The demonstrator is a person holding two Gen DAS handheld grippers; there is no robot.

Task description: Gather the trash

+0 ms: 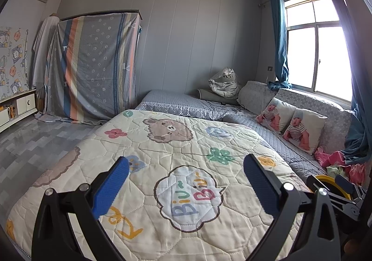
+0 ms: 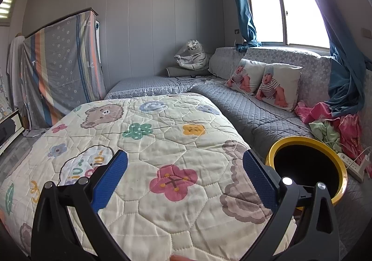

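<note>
1. Bin (image 2: 309, 144) with yellow rim sits on the grey mattress beside the cartoon quilt (image 2: 162, 144); its inside looks dark
2. Right gripper (image 2: 186, 165) gapes empty beside it; only this view shows the bin's mouth
3. Left gripper (image 1: 186, 168) gapes empty over the quilt, bin barely peeking

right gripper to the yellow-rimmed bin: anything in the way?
Nothing visible. The right gripper hangs open and empty over the cartoon quilt; the yellow-rimmed bin sits just past its right finger, mouth open, on the grey quilted cover. No trash shows in either view.
</note>
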